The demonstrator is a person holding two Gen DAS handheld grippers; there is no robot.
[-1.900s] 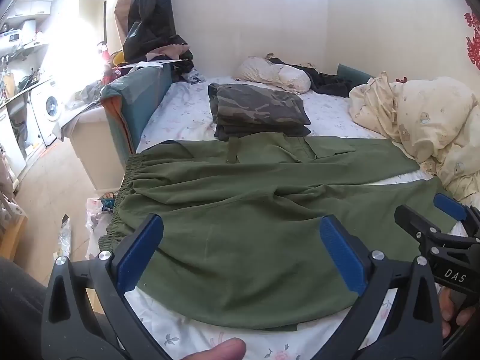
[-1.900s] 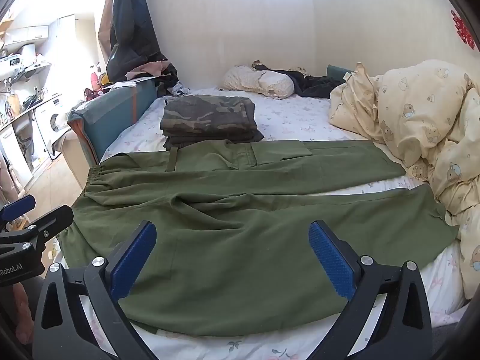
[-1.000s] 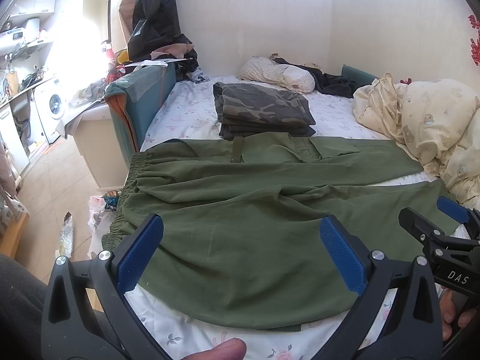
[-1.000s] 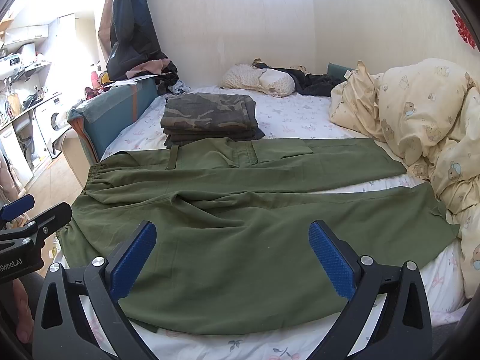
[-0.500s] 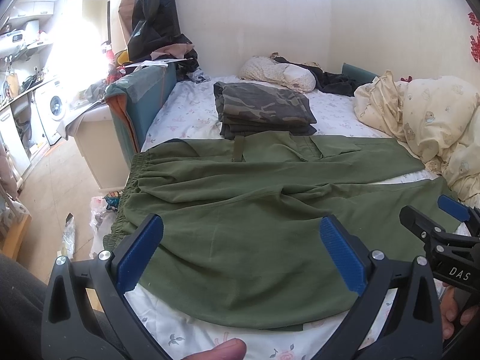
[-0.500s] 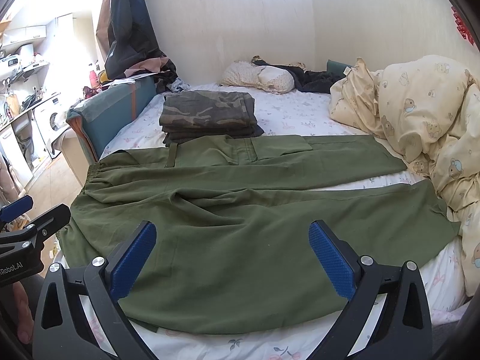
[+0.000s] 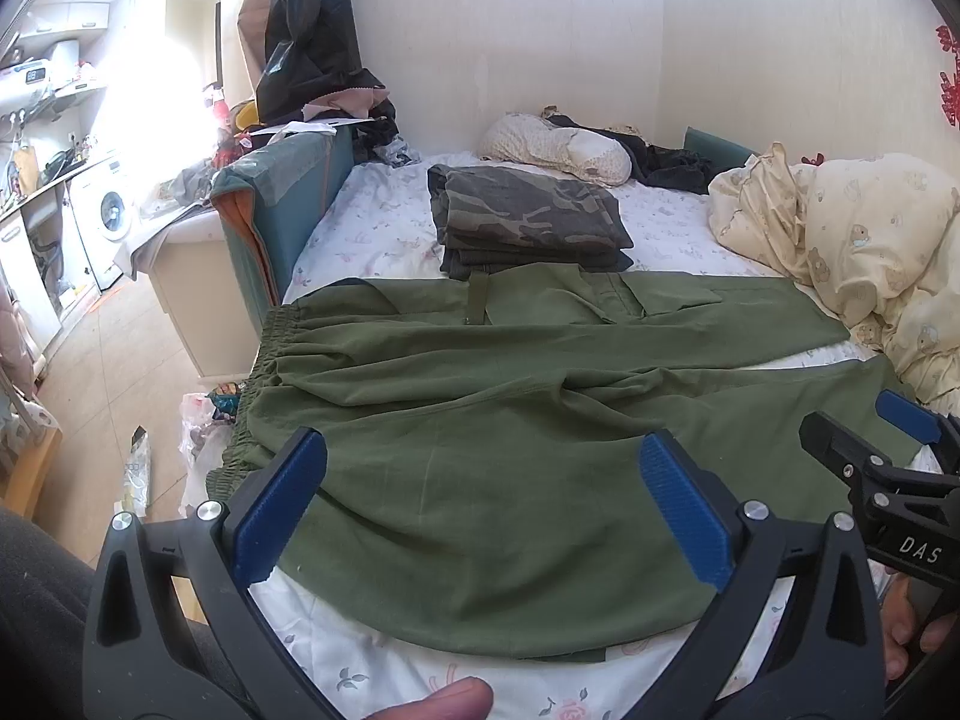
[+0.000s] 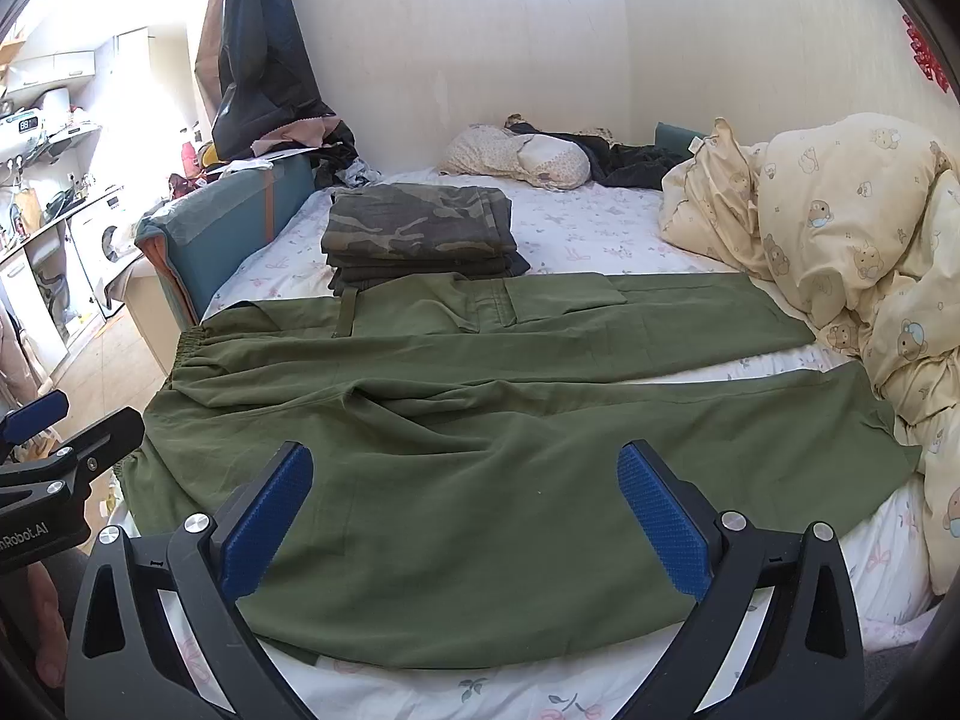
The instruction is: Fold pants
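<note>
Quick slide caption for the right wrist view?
Open right gripper poised over green pants spread flat on the bed.

Olive-green pants point(image 7: 480, 450); camouflage stack point(image 7: 528, 222); floral sheet point(image 8: 600, 228).

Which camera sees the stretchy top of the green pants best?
The left wrist view. There the gathered waistband of the green pants shows along its whole length at the bed's edge. In the right wrist view its near end is hidden behind the left gripper.

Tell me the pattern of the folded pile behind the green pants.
Camouflage, clearest in the right wrist view.
</note>
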